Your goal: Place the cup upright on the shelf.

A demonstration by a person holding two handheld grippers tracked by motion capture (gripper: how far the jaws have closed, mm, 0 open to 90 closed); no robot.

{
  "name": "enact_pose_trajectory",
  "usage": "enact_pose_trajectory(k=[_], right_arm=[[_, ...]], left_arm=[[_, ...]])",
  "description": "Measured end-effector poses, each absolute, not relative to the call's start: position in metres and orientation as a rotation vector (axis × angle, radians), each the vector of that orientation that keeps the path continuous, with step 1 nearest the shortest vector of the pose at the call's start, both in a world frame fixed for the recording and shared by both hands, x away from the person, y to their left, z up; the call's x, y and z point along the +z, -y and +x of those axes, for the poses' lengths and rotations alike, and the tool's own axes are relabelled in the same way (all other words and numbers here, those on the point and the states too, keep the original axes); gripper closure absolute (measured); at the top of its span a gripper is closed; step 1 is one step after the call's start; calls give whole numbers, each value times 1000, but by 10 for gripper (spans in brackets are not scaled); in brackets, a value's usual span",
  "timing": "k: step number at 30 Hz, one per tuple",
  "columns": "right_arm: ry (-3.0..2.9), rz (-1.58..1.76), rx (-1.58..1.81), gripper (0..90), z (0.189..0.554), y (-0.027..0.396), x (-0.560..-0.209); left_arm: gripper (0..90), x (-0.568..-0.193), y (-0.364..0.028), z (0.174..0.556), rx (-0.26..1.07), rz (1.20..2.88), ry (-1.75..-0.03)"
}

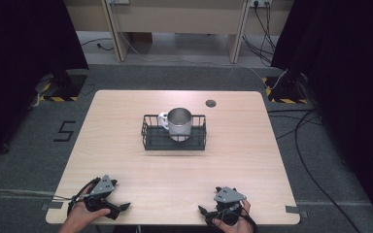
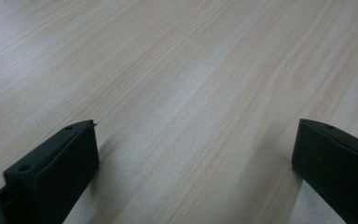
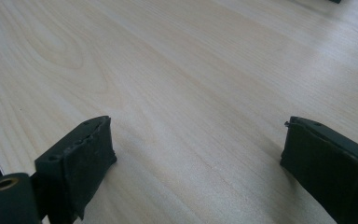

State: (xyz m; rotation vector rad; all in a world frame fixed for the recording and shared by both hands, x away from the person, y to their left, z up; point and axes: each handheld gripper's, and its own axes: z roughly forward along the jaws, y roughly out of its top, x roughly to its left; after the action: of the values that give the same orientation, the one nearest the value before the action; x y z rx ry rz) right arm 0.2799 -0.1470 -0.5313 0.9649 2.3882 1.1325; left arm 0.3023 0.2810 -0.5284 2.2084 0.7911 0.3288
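Overhead first, from the high view: a metal mug [image 1: 179, 123] with a pale handle stands upright inside a black wire basket [image 1: 148, 132], which sits a little beyond the middle of the wooden table [image 1: 126, 160]. No brand or label can be read on mug or basket. A large dark "5" [image 1: 64, 131] is marked on the grey floor left of the table; a small dark round cap [image 1: 211, 103] sits in the tabletop near the far edge. The left gripper [image 1: 121, 208] and right gripper [image 1: 202, 212] lie low at the near edge, well apart from each other and from the basket — bare wood all the way between. The hands are cut off by the bottom of the frame. Black curtains close both sides; cables trail on the floor at right.

Left gripper view: the two black jaws stand wide apart, released, nothing between them, just above plain wood grain [image 2: 182, 93]. No writing. The jaws are cut off at the lower corners.

Right gripper view: jaws likewise spread wide and empty over the tabletop [image 3: 191, 84], the pad on the left one looks worn at its edge. A dark sliver at the top right corner — too little showing to tell what it is.
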Motion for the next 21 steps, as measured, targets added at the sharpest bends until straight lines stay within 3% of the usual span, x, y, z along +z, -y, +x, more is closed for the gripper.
enact_pose_trajectory(k=[21], right_arm=[[-2373, 955, 1158, 80, 279, 148, -534]], left_arm=[[0, -528, -281, 302, 329, 2208, -791]])
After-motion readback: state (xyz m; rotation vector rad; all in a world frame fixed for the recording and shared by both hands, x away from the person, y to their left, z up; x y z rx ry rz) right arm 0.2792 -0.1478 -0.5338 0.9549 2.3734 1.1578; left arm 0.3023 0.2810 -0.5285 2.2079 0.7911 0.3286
